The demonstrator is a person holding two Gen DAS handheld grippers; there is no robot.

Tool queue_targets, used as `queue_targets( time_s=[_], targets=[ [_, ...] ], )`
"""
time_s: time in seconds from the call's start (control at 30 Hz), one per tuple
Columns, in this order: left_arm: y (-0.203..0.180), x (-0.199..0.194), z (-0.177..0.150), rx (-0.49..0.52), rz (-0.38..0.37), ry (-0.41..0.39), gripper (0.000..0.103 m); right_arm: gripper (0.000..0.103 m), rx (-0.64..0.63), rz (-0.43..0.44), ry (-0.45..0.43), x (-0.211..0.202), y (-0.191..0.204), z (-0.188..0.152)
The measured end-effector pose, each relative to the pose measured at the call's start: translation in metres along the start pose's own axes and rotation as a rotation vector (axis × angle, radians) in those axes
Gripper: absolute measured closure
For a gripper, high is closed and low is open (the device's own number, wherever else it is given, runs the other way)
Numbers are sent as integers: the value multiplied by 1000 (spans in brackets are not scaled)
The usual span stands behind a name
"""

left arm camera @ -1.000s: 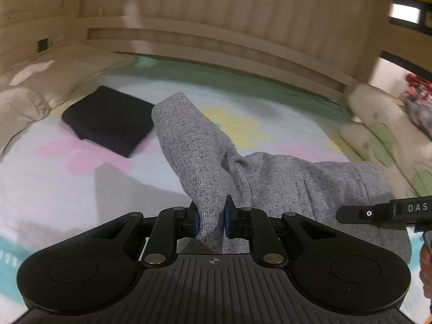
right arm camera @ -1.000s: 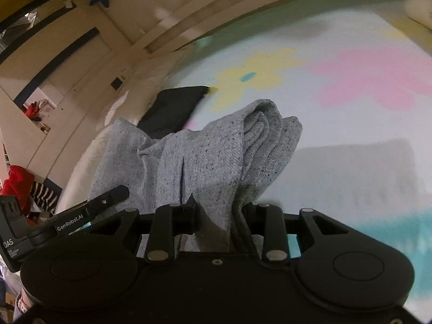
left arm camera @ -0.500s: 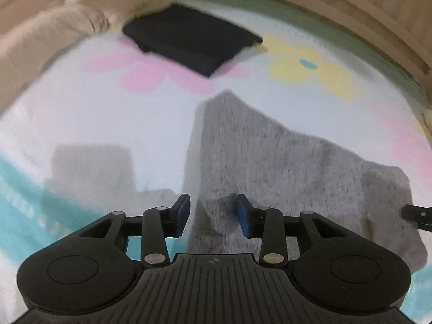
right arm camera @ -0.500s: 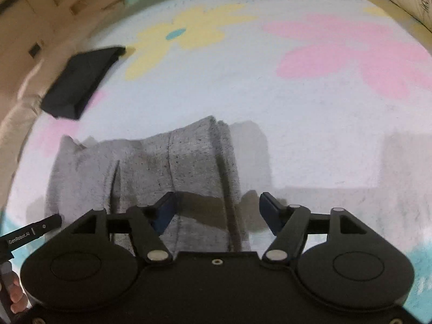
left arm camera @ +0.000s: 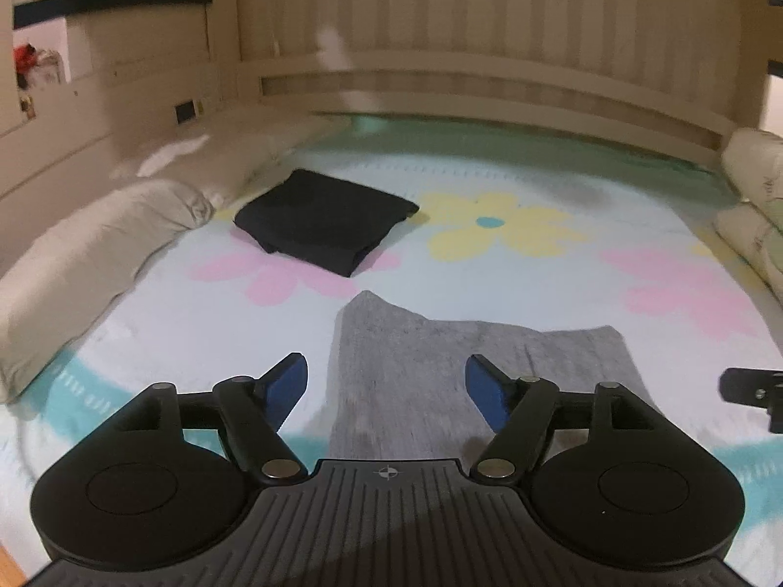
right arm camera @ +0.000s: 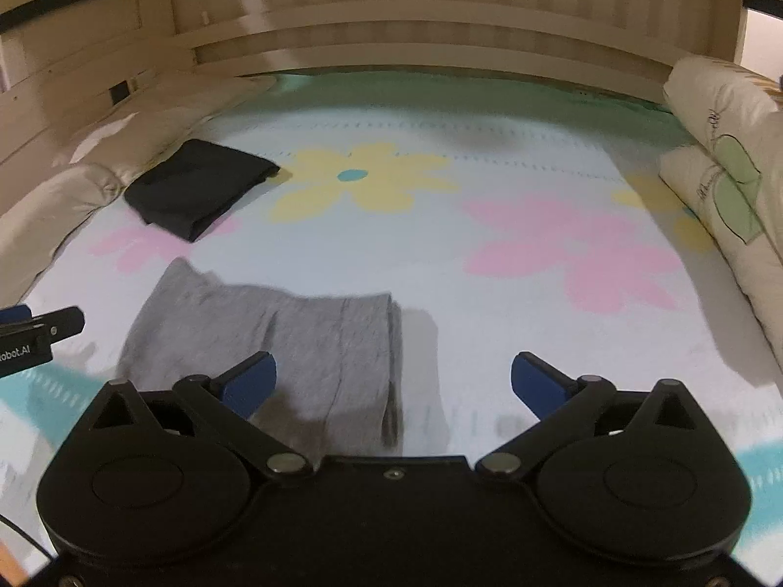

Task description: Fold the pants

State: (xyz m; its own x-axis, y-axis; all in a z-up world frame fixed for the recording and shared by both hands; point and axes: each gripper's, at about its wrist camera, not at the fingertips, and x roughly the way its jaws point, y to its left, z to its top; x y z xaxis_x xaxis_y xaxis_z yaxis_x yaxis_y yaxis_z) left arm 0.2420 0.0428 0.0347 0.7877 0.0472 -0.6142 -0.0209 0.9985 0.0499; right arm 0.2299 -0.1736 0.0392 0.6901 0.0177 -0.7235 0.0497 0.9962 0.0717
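Note:
The grey pants (left arm camera: 430, 367) lie folded flat on the flowered bedspread (left arm camera: 514, 264), just beyond my left gripper (left arm camera: 386, 381), which is open and empty above their near edge. In the right wrist view the grey pants (right arm camera: 274, 337) lie left of centre. My right gripper (right arm camera: 394, 381) is wide open and empty, its left finger over the cloth. The tip of the left gripper (right arm camera: 29, 337) shows at that view's left edge; the right gripper's tip (left arm camera: 753, 386) shows at the left view's right edge.
A folded black garment (left arm camera: 323, 220) lies further back on the left, also in the right wrist view (right arm camera: 195, 186). Beige pillows (left arm camera: 88, 254) line the left side and rolled bedding (right arm camera: 724, 166) the right. A wooden headboard (left arm camera: 489, 73) closes the back.
Both grippers held the grey pants up a second ago, then lowered them onto the bed and opened. Now both have pulled back and tilted up, jaws wider, pants lying flat.

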Motion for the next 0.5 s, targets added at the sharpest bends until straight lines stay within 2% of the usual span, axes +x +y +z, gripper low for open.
queue_targets(
  time_s=[0.13,0.27,0.4,0.5],
  targets=[
    [-3,-24,-23,-7,-9,0,30,1,7,21,-1,-25,7,-21],
    [-8,-38,-44,14,23,9,30,1,29,4,37,-38,12,-43],
    [-11,-42,-57,24,-14,64,30,1,32,-31,78,-44,15,-64],
    [-13,-42,-64,24,-15,60,30,1,67,-21,99,-48,12,-77]
  ],
)
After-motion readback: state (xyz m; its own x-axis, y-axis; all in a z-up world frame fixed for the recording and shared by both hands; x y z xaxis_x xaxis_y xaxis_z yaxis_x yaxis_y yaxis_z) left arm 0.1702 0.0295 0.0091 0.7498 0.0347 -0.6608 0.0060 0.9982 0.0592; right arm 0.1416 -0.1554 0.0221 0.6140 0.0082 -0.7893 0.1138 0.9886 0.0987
